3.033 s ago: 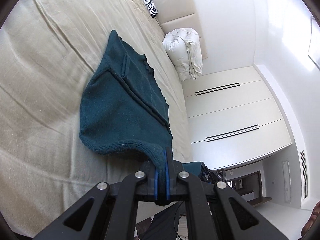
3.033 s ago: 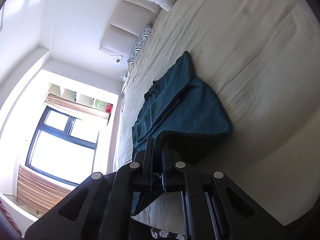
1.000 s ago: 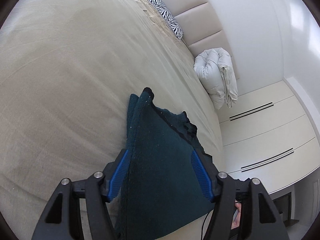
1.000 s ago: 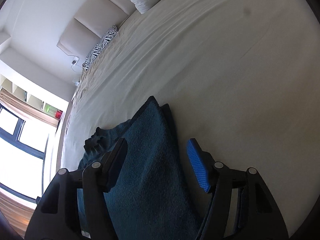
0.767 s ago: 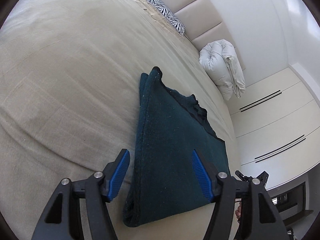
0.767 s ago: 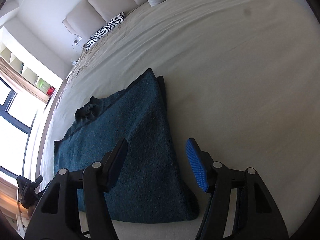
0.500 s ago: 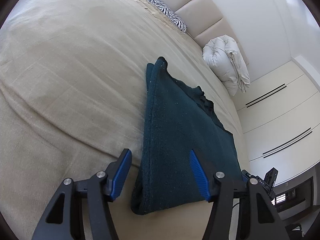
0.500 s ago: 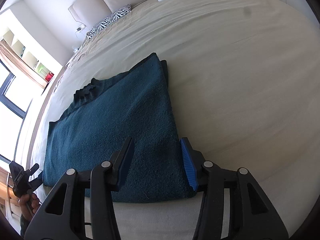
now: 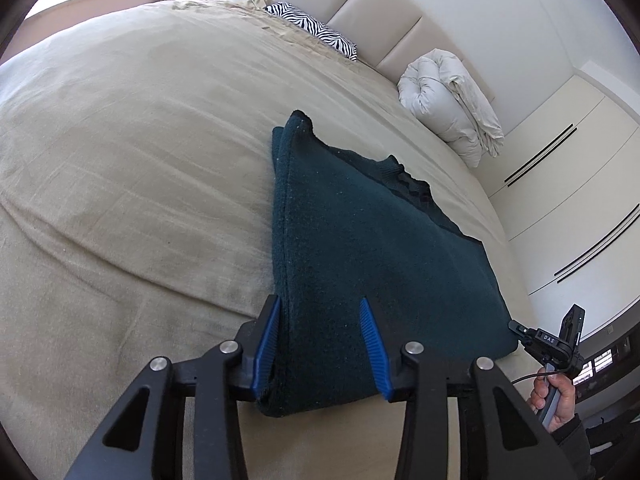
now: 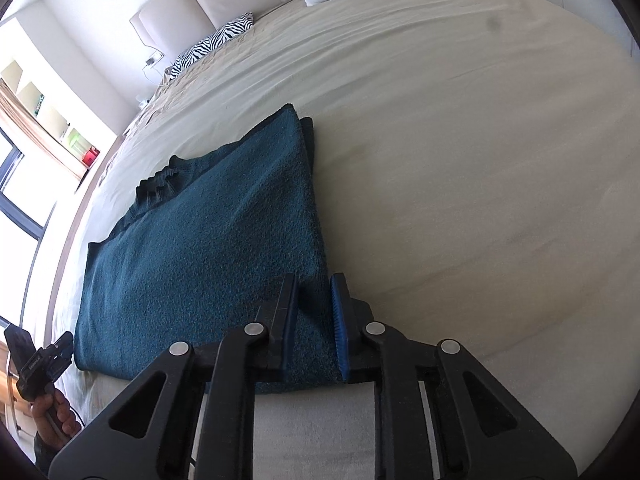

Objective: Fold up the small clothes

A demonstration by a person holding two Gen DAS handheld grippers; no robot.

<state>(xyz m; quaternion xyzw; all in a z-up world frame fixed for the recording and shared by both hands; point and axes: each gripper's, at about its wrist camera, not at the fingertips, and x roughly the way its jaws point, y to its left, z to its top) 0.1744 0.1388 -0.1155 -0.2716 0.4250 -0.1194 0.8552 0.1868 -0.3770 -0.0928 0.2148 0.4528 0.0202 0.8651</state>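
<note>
A dark teal sweater (image 9: 372,232) lies folded flat on the beige bed (image 9: 120,160). My left gripper (image 9: 320,344) straddles its near left corner. Its jaws are closing, with fabric between the blue pads (image 9: 266,344), which still stand apart. In the right wrist view the same sweater (image 10: 208,248) stretches away to the left. My right gripper (image 10: 314,320) is at its near right corner. Those jaws are closing too and stand narrow, with the folded edge pinched between the pads (image 10: 339,320). Each view shows the person's other hand (image 9: 556,392) at the far corner.
A zebra-print pillow (image 9: 316,28) and a rolled white duvet (image 9: 448,100) lie by the padded headboard (image 9: 360,4). White wardrobe doors (image 9: 568,200) stand beyond the bed's right side. A window (image 10: 16,184) is on the other side.
Three seconds ago both grippers held the sweater raised; then they let it go flat. Over the last second both drew back to its near corners and their jaws narrowed, the right one more.
</note>
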